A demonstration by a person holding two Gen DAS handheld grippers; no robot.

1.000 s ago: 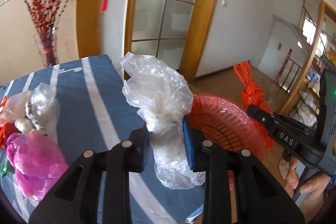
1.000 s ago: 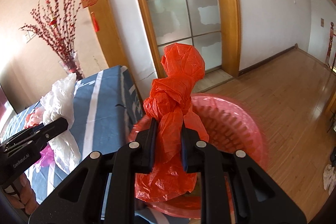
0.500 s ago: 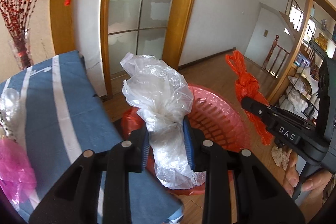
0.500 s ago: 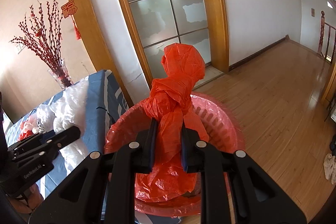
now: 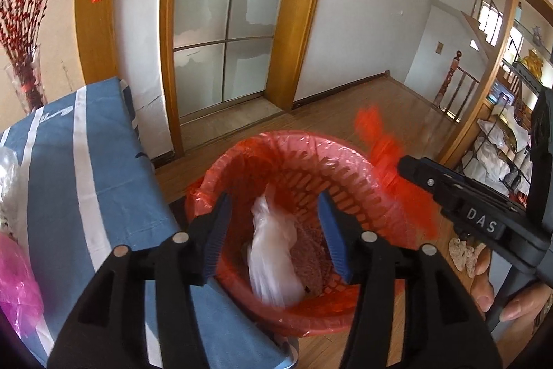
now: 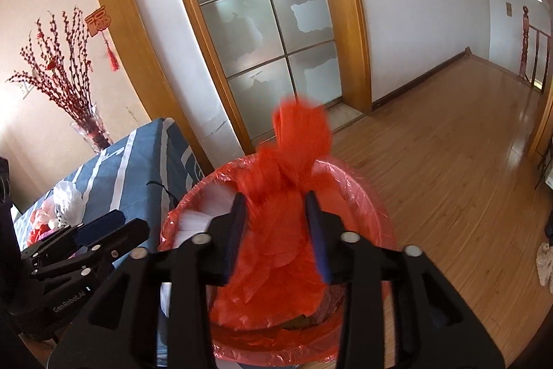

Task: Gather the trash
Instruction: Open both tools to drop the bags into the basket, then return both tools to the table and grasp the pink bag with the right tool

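A red slatted trash basket point(image 5: 349, 158) with a red liner stands on the floor beside the table. My left gripper point(image 5: 276, 230) hangs over it, and its jaws are opening with nothing pressed between them. The clear plastic bag point(image 5: 273, 261), blurred, lies down inside the basket. My right gripper point(image 6: 276, 223) is above the same basket point(image 6: 373, 196), and its jaws are opening too. The knotted red bag point(image 6: 297, 140) is blurred between the fingers, and the pads no longer pinch it. It also shows in the left wrist view as a red bag point(image 5: 383, 154) ahead of the right gripper point(image 5: 411, 166).
A table with a blue, white-striped cloth point(image 5: 86, 168) stands left of the basket and carries a pink bag point(image 5: 13, 279) and more bags point(image 6: 65, 199). A vase of red branches point(image 6: 90, 130) is at its far end. A glass door and wooden floor point(image 6: 449, 161) lie behind.
Both grippers moved off the table to above the basket and spread their jaws. The clear bag dropped from the left gripper into the basket. The red bag has come loose and blurs.
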